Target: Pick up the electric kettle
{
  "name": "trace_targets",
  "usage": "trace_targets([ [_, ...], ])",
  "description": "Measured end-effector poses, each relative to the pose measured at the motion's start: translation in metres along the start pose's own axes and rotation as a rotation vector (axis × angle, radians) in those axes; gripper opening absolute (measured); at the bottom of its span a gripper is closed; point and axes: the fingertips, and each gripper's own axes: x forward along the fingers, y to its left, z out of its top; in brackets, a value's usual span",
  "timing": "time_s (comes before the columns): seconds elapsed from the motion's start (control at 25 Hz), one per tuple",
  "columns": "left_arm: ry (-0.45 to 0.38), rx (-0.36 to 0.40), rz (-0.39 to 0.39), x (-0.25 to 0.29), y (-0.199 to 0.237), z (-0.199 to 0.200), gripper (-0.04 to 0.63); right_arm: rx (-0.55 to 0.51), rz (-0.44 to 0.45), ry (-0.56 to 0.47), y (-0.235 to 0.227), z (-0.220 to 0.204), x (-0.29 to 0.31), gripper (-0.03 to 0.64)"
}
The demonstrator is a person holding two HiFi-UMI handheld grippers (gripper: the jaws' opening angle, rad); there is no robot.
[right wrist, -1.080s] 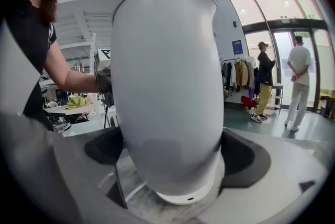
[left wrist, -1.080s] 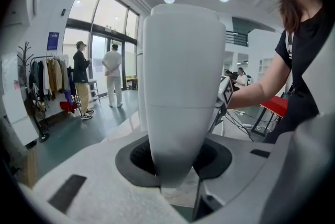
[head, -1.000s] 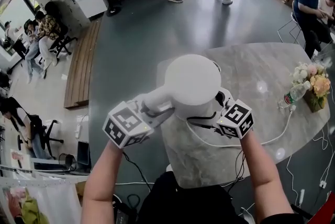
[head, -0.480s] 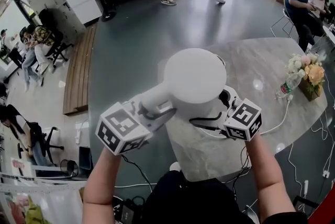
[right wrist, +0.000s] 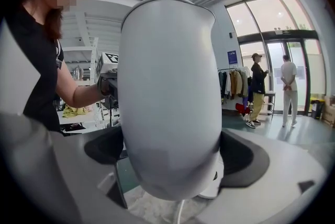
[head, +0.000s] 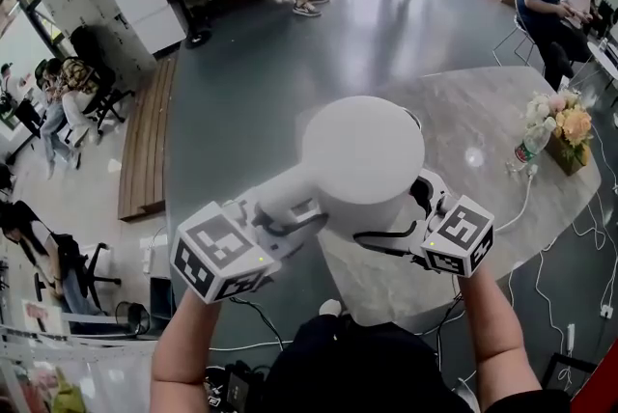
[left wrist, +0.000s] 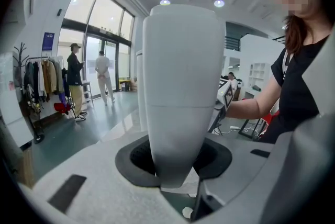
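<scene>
The electric kettle (head: 362,155) is held upright above the near end of the marble table (head: 502,141), raised clear of the white base (right wrist: 212,186) seen beneath it on that table. The left gripper (head: 290,216) is clamped on the kettle's handle, out past the table's left edge, while the right gripper (head: 404,233) is closed around the kettle's lower body, over the tabletop. Both bare forearms are stretched forward from the table's near edge, with the grippers tilted slightly downward and converging on the kettle.

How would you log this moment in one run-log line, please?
electric kettle: upright, above table | left tool: shut on its handle | right tool: shut on its body
</scene>
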Motion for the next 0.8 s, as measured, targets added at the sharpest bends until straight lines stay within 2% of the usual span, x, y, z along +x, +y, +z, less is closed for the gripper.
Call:
trace_targets([
  [0.44,0.004,0.020,-0.031,-0.025,-0.026,-0.007,0.133,0.041,-0.020,-0.019,0.039,0.001,-0.007,0.531],
  [0.8,-0.004,0.014,-0.049,-0.023,-0.029,-0.015,0.133,0.076,-0.023,-0.010,0.045,-0.009,-0.007,0.531],
])
